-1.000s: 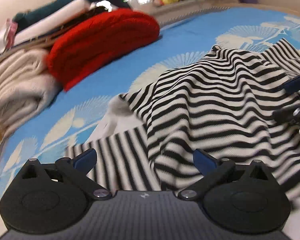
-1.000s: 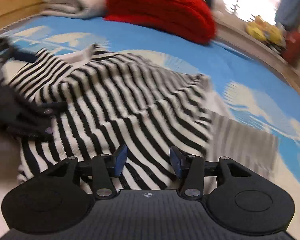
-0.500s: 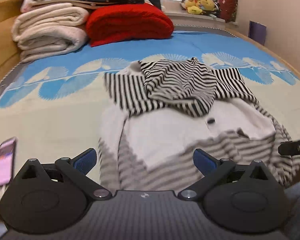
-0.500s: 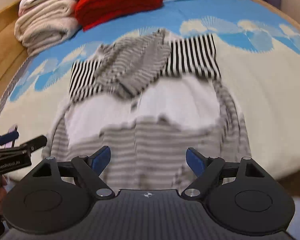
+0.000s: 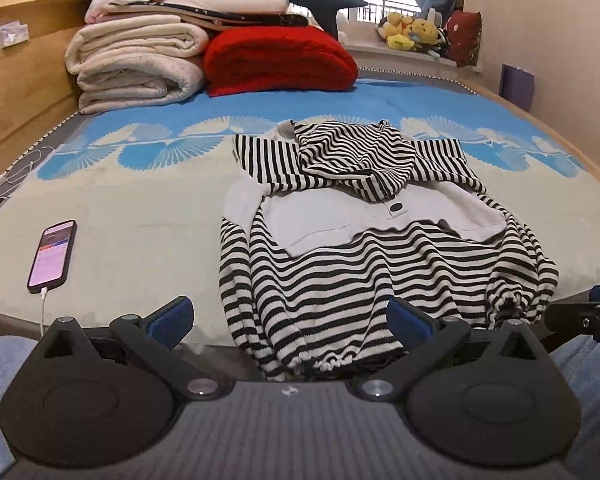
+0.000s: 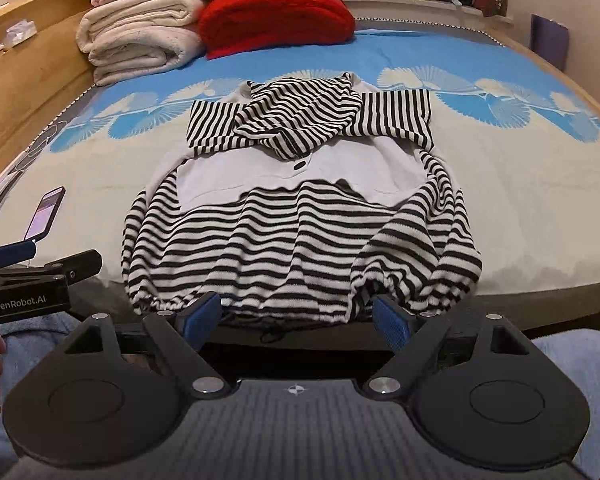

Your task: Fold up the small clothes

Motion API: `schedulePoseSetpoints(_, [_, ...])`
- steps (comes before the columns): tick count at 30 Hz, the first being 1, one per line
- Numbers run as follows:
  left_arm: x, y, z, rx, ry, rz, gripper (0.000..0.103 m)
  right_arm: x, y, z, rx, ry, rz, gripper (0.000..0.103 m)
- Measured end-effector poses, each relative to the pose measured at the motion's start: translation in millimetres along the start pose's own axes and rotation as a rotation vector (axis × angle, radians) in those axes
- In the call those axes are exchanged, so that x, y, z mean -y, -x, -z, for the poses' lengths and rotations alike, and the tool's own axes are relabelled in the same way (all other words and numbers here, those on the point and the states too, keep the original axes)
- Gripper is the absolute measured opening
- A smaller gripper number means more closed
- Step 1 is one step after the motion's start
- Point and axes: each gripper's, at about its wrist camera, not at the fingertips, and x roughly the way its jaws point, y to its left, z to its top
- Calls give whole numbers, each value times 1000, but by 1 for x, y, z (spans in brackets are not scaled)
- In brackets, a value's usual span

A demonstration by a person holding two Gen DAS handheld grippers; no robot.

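Left wrist view: the left gripper [image 5: 288, 320] is held low over the near edge of a bed, its two blue-padded jaws spread wide with nothing between them. Just ahead of it and slightly to its right lies the task's garment, a small black-and-white striped knit hooded top with a plain grey-white panel across the chest [image 5: 364, 216]. It lies spread out on the blue and cream patterned bedspread [image 5: 140, 208], gathered hem nearest the gripper, hood folded down over the chest, both sleeves drawn in along the sides. To the gripper's left a smartphone with a lit screen [image 5: 53, 255] lies on the bedspread. Far ahead sit a stack of rolled cream blankets [image 5: 140, 64] and a folded red knit blanket [image 5: 278, 60]. The tip of the other gripper shows at the right edge.

Right wrist view: the right gripper [image 6: 296, 318] hovers just short of the hem, jaws also wide apart and empty. The top lies directly ahead, centred. The left gripper shows at the left edge, clear of the cloth.

Judging from how the top lies, the hood and sleeves look tucked in, which is an early stage. The body is not yet folded over on itself, so the main fold and final tidying appear left to do.
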Motion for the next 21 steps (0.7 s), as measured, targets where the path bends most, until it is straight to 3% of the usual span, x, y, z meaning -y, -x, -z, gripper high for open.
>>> schedulePoseSetpoints(14, [0, 4, 1, -1, -6, -8, 103, 5, 0, 6, 7, 6, 2, 84])
schedulePoseSetpoints(17, [-11, -9, -1, -2, 5, -36, 103, 27, -9, -4, 47, 7, 56, 86])
schedulePoseSetpoints(21, [-33, -43, 1, -40, 13, -78, 103, 80, -44, -18, 38, -114, 153, 87])
